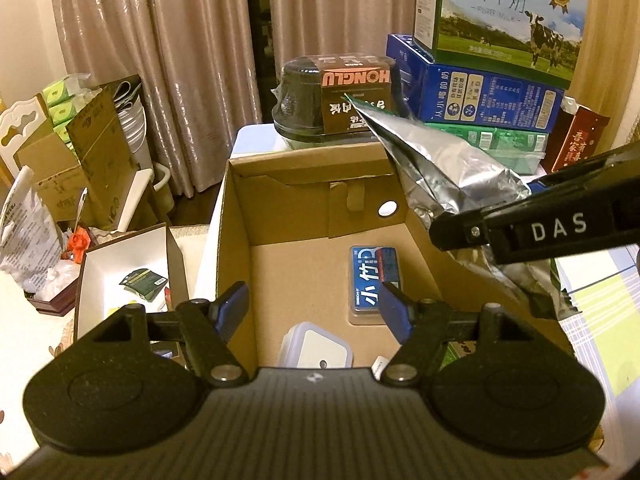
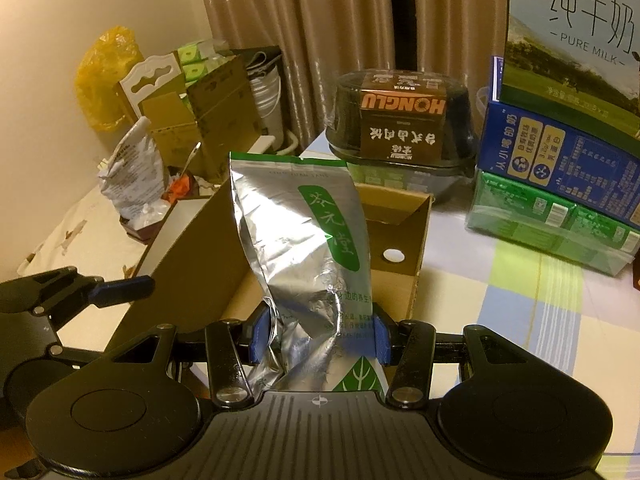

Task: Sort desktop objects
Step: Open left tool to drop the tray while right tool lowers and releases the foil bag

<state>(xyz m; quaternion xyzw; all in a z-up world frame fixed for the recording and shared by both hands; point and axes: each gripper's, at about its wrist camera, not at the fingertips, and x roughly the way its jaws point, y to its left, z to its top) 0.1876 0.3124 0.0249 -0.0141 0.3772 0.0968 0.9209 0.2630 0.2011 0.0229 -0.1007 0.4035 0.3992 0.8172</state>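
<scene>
Beside stacked cartons, right gripper [image 2: 320,334] clamps foil pouch [image 2: 300,240] over cardboard box [image 2: 420,232] rim.

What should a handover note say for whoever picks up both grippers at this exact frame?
Right gripper: shut on the silver foil pouch, held upright over the near right edge of the cardboard box.
Left gripper: open, holding nothing, poised over the box's near end.
Already in the box: blue packet flat on the floor, small clear plastic case nearer the camera.
Left: lower the pouch into the box and release it. A small white box to the left holds a dark green packet; whether that needs sorting is not clear.
</scene>
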